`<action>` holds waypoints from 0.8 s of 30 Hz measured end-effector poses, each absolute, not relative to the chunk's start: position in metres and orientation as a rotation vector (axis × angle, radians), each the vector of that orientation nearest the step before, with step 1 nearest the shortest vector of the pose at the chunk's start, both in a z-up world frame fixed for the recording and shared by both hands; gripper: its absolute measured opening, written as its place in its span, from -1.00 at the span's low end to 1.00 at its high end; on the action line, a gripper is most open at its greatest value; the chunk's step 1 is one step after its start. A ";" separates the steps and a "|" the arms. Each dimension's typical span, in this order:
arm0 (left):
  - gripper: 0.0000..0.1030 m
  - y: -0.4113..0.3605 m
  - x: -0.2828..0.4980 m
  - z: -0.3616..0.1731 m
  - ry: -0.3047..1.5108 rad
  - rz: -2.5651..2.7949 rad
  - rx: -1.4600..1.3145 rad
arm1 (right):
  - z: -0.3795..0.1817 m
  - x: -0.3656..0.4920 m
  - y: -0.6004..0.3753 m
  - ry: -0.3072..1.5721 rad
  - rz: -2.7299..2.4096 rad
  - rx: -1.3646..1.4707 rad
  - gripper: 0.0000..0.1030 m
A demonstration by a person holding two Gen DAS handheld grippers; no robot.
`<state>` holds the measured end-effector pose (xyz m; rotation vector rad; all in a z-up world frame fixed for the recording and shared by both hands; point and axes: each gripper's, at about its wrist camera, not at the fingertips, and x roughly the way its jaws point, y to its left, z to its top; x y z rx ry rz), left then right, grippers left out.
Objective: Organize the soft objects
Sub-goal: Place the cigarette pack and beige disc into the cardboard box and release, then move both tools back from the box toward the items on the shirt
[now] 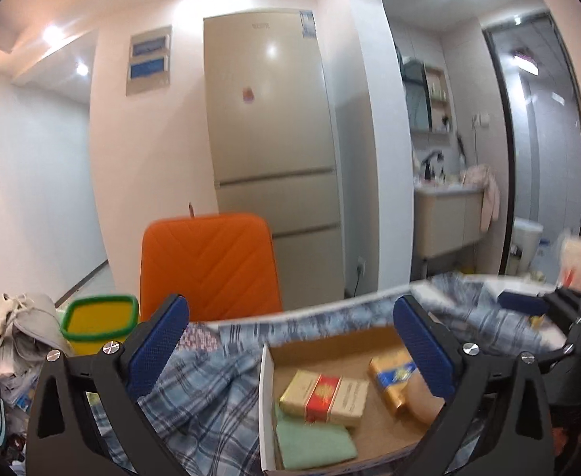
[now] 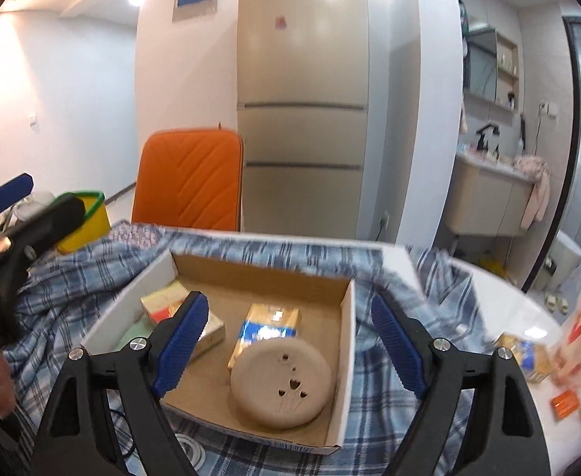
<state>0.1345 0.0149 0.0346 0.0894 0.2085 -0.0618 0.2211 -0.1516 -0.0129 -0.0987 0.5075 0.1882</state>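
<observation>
Box (image 2: 258,277) of cardboard, open-topped, on plaid cloth (image 2: 72,297): holds round beige cushion (image 2: 282,382), gold pack (image 2: 268,325), red-banded pack (image 1: 324,396), green cloth (image 1: 312,442). Both grippers' jaws released, gripping nothing.

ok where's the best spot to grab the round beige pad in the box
Grip the round beige pad across its rim, coming straight down from above. It lies flat on the cardboard box floor, so only its edges offer opposing sides. Its far edge overlaps the gold and blue packet, so pinching left to right looks cleaner.
</observation>
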 end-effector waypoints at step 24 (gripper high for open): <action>0.99 0.022 0.023 0.018 0.095 -0.057 -0.017 | 0.041 0.083 -0.183 0.222 0.224 -0.068 1.00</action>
